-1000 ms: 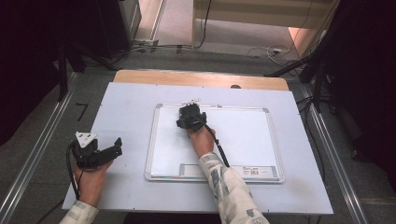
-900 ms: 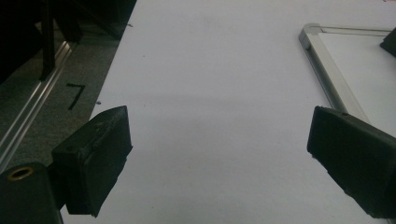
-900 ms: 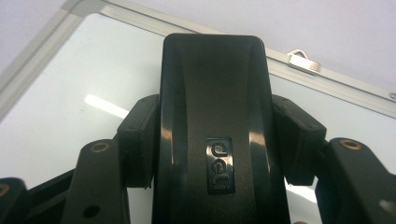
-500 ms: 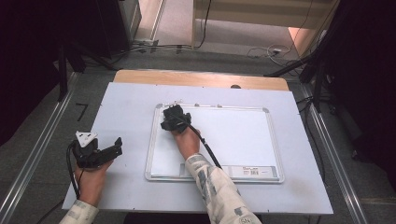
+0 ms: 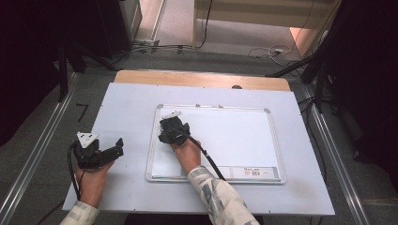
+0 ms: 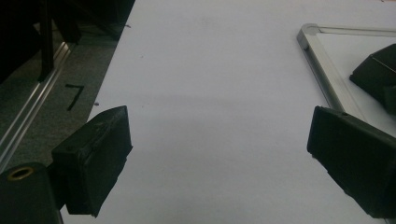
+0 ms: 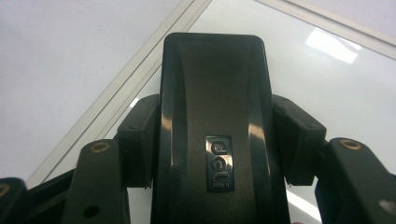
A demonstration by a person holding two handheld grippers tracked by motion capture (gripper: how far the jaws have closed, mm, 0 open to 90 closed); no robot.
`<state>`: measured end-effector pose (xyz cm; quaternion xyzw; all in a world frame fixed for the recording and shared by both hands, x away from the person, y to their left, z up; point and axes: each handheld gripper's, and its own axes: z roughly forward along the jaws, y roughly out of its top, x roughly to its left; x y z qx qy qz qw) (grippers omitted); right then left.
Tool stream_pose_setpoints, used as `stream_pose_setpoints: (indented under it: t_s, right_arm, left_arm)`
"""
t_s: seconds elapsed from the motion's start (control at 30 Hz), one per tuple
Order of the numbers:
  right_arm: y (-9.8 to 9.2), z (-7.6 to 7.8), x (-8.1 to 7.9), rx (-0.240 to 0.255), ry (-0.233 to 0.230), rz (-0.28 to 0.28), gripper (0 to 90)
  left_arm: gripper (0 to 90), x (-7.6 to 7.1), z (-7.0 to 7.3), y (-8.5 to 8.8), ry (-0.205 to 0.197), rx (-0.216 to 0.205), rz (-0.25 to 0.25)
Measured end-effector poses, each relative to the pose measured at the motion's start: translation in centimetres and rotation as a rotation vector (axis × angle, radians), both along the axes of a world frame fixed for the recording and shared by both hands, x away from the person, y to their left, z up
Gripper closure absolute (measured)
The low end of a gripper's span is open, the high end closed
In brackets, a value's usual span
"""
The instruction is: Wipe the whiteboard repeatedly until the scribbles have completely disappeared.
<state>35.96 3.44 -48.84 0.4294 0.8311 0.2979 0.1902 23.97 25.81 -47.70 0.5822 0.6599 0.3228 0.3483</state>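
Observation:
A white whiteboard (image 5: 234, 136) with a silver frame lies on the pale table sheet. My right gripper (image 5: 172, 131) is over the board's left part, near its left frame edge, shut on a black eraser (image 7: 212, 107) with a small logo badge. In the right gripper view the eraser stands between the two pads (image 7: 140, 140), above the board surface and its frame. My left gripper (image 5: 115, 147) rests on the sheet left of the board. Its jaws stand open in the left gripper view (image 6: 224, 161), with bare sheet between them.
The board's frame corner (image 6: 322, 70) and the right gripper's dark body (image 6: 378, 77) lie ahead and to the right of the left gripper. A label strip (image 5: 253, 172) sits on the board's near edge. A wooden edge (image 5: 202, 78) borders the sheet's far side, and metal rails (image 5: 42, 150) flank it.
The right gripper has carried the eraser leftward across the board, then a little nearer, to its left edge. The left gripper has stayed put.

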Motion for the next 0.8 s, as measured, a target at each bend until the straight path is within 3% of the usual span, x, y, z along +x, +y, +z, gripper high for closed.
stream_pose_setpoints:
  t_s: [0.47, 0.8]
  right_arm:
    - [-0.8, -0.1, -3.1, 0.007, 0.011, 0.051, 38.0]
    - [-1.1, -0.1, -4.0, 0.004, -0.022, 0.053, 38.2]
  left_arm:
    - [6.8, 0.1, -0.1, -0.2, 0.002, 0.006, -0.004]
    - [6.8, 0.1, 0.0, -0.1, 0.002, 0.007, -0.001]
